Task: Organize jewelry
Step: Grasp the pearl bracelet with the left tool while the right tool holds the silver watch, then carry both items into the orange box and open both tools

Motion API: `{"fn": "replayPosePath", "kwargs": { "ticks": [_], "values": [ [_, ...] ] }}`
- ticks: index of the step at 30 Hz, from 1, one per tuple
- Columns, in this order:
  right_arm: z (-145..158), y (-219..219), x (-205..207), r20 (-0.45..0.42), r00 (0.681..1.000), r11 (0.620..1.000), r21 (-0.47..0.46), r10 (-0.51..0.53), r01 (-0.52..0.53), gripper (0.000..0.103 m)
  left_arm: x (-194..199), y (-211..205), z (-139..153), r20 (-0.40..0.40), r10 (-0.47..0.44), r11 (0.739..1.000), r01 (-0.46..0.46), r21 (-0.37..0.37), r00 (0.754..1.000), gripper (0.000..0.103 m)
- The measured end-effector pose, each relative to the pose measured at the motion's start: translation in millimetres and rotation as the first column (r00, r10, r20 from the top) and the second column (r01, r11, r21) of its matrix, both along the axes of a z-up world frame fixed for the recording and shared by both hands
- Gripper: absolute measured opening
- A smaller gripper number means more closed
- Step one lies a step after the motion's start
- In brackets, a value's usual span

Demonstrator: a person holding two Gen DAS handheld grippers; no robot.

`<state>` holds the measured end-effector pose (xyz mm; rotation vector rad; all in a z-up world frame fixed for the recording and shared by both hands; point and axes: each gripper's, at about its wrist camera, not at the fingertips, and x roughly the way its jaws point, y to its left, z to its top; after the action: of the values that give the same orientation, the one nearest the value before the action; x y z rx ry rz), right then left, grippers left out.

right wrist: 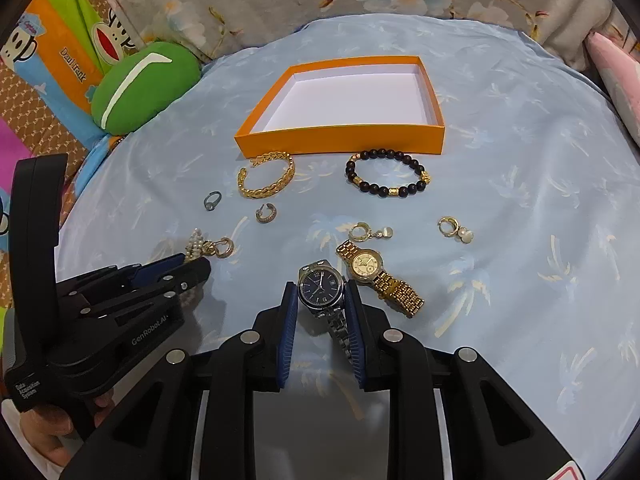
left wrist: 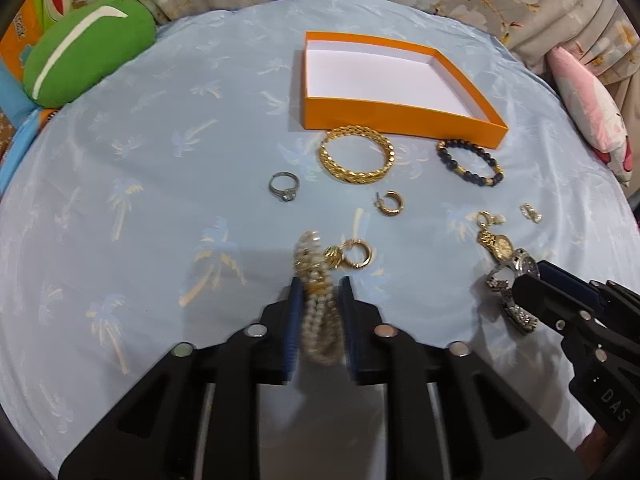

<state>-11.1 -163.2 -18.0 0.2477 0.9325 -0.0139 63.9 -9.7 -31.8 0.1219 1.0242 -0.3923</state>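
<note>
An empty orange box [left wrist: 400, 114] [right wrist: 340, 138] with a white floor stands at the far middle of the blue cloth. My left gripper [left wrist: 320, 284] is shut on a pearl bracelet [left wrist: 320, 316], low over the cloth. My right gripper [right wrist: 320, 292] is shut on a silver watch with a dark blue dial [right wrist: 321, 284]; it also shows in the left wrist view [left wrist: 524, 276]. A gold watch [right wrist: 376, 276] lies just right of it. A gold braided bangle [left wrist: 356, 156] [right wrist: 267, 176] and a dark bead bracelet [left wrist: 470, 162] [right wrist: 386, 174] lie before the box.
A silver ring [left wrist: 284, 187], a gold hoop earring [left wrist: 390, 203], a gold hoop pair [left wrist: 352, 256] and two pearl drop earrings [right wrist: 370, 233] [right wrist: 456, 229] lie scattered on the cloth. A green cushion [left wrist: 88, 48] sits far left, a pink pillow [left wrist: 592, 108] far right.
</note>
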Motion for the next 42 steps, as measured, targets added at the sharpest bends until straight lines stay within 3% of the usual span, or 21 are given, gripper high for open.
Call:
{"fn": "replayPosePath", "kwargs": {
  "ticks": [15, 23, 33, 42],
  "values": [
    [37, -9, -17, 0.087, 0.996, 1.000, -0.005, -0.012, 0.013, 0.022, -21, 39, 56, 0.075, 0.043, 0.996, -0.037, -0.078, 0.996, 0.015],
    [56, -21, -8, 0.132, 0.991, 0.999, -0.017, -0.027, 0.030, 0.022, -11, 39, 78, 0.130, 0.064, 0.996, -0.056, -0.068, 0.989, 0.015],
    [68, -49, 38, 0.174, 0.982, 0.995, -0.053, -0.070, 0.080, 0.022, 37, -11, 76, 0.160, 0.035, 0.998, -0.028, -0.050, 0.986, 0.016],
    [63, -80, 109, 0.176, 0.979, 0.993, -0.035, -0.101, 0.109, 0.022, 106, -56, 69, 0.179, 0.034, 0.998, -0.024, -0.055, 0.983, 0.016]
  ]
}}
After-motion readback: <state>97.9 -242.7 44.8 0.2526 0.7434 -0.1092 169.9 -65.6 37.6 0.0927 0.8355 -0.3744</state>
